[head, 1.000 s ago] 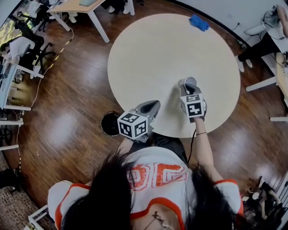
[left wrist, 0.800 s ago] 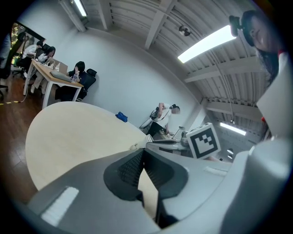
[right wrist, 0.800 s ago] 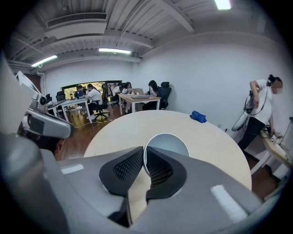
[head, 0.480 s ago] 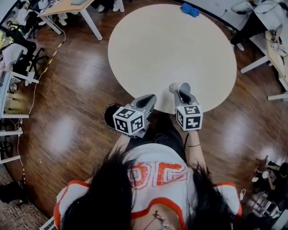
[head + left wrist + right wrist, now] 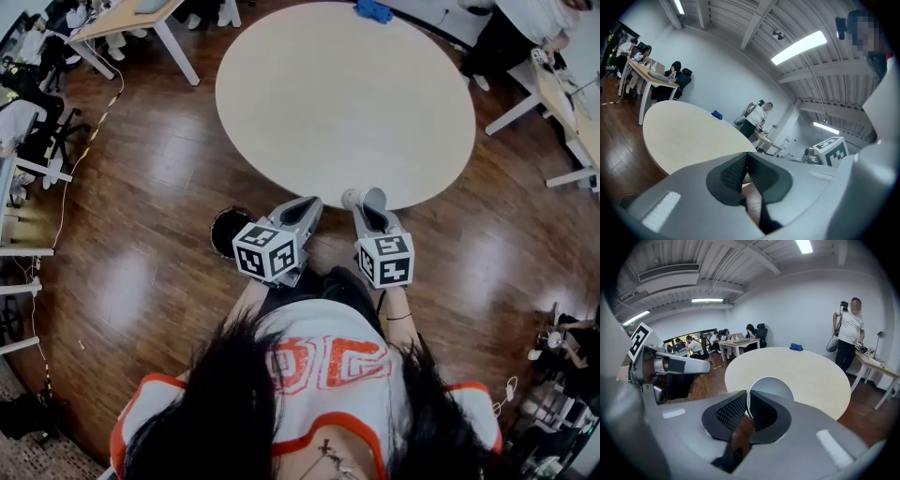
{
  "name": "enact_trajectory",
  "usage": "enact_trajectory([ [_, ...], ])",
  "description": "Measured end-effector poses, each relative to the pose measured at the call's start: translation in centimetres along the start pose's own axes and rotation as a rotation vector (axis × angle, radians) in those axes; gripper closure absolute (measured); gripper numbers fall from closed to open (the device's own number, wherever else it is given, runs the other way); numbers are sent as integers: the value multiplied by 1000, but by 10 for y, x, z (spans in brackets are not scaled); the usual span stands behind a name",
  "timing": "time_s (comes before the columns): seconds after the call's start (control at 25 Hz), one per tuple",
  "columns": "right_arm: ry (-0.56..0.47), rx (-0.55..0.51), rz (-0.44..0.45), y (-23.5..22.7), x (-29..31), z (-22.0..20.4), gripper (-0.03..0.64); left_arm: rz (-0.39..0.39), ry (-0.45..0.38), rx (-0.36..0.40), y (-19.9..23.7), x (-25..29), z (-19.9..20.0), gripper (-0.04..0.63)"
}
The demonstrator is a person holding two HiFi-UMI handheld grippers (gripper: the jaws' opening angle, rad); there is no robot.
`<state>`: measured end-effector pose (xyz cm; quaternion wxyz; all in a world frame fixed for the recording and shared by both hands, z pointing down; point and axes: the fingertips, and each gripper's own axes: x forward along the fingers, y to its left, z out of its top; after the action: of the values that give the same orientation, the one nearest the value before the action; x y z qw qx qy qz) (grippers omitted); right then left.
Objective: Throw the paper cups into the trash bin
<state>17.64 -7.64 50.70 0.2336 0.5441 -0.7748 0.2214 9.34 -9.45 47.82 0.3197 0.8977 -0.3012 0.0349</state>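
Head view only: trash bin (image 5: 226, 231) on floor (image 5: 141, 187), just left of left tool (image 5: 307, 207). R gripper view only: right tool (image 5: 747, 397) pinches paper cup (image 5: 772, 388) by wall at rim, jaws nearly together. L gripper view: left tool closed, empty. Cup tilted, mouth up & toward person (image 5: 319, 370); long axis approx. along jaws, base away. Vs 1 s ago: cup was over tabletop (image 5: 347, 94); now past near edge, above floor.

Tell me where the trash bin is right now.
In the head view the trash bin stands on the wood floor, just left of the left claw and off the round table's near edge.
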Motion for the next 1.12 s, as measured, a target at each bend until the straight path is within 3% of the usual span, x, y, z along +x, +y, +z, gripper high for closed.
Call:
enact_trajectory([
  [0.32,-13,0,17,2,-41,-21,589,36,-38,-13,-30,-14,-14,595],
  [0.6,10,22,35,-7,-88,-71,589,115,-29,-44,-63,-39,-62,595],
  [0.84,32,28,100,7,-91,-94,589,198,-53,-68,-63,-68,-77,595],
  [1.12,34,-7,161,28,-78,-88,589,278,-97,-76,-47,-96,-72,595],
])
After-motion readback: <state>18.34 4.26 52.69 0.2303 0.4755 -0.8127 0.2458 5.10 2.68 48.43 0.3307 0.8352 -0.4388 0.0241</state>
